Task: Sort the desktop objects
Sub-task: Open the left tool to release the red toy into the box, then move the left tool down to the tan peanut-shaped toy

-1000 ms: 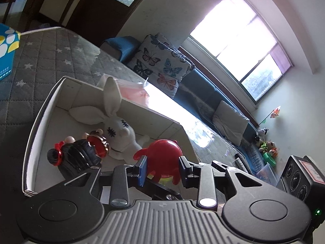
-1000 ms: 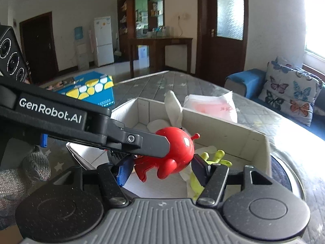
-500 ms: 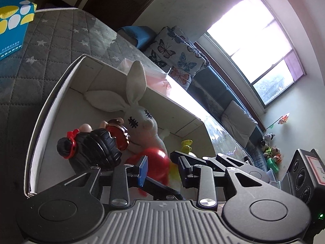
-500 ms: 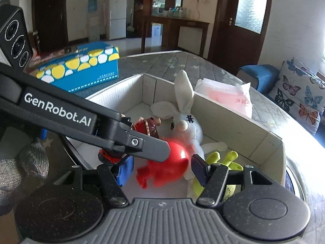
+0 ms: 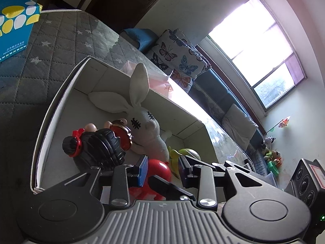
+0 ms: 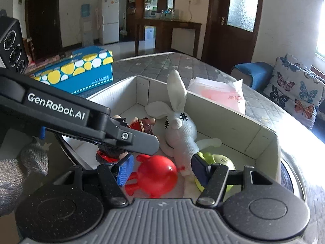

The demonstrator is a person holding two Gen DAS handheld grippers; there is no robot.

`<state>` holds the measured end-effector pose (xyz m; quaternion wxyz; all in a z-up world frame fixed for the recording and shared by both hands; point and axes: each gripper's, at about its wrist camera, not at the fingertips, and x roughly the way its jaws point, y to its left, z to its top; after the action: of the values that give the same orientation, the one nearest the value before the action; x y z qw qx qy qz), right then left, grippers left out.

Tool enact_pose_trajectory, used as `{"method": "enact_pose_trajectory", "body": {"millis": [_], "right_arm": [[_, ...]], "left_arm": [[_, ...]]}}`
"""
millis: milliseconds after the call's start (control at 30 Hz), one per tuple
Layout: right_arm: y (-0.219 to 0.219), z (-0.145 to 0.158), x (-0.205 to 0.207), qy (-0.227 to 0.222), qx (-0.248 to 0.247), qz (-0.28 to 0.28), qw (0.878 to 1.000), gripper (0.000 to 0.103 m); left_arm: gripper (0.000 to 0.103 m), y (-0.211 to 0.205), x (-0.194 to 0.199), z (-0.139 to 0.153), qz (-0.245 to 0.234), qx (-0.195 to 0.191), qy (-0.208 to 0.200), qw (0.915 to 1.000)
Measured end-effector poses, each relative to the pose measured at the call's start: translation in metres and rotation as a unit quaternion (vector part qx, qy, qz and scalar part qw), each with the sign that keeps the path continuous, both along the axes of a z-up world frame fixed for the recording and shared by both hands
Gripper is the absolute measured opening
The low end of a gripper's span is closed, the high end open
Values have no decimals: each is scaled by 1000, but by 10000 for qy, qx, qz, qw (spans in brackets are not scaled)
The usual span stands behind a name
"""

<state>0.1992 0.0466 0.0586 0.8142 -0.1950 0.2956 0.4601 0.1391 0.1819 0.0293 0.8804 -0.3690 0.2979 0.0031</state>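
Now your right gripper [image 6: 161,169] stands open around the glossy red round toy [image 6: 156,175] lying in the white cardboard box [image 6: 262,136], gripping nothing.

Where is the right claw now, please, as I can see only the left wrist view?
Observer: The right claw is low over the box and open, with one pad on either side of the red toy.
Operator: Thank you. Is anything showing to the left of the box?
Observer: Yes, a gloved hand in grey knit shows there, beneath the body of the left claw.
Operator: And what stands at the far end of the room?
Observer: A white fridge stands against the back wall.
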Motion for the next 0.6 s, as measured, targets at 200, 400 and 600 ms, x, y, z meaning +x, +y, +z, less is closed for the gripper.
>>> {"method": "enact_pose_trajectory", "body": {"millis": [200, 400, 600], "right_arm": [[-21, 12, -16, -57, 328, -206, 9992, 69], [-50, 22, -36, -82, 687, -402, 9968, 80], [-77, 23, -59, -174, 806, -568, 9950, 86]], "left_arm": [[35, -7, -12, 7, 2, 49, -109, 9999], [35, -18, -32, 17, -25, 111, -261, 9996], [35, -32, -50, 23, -60, 268, -360, 9990]]}}
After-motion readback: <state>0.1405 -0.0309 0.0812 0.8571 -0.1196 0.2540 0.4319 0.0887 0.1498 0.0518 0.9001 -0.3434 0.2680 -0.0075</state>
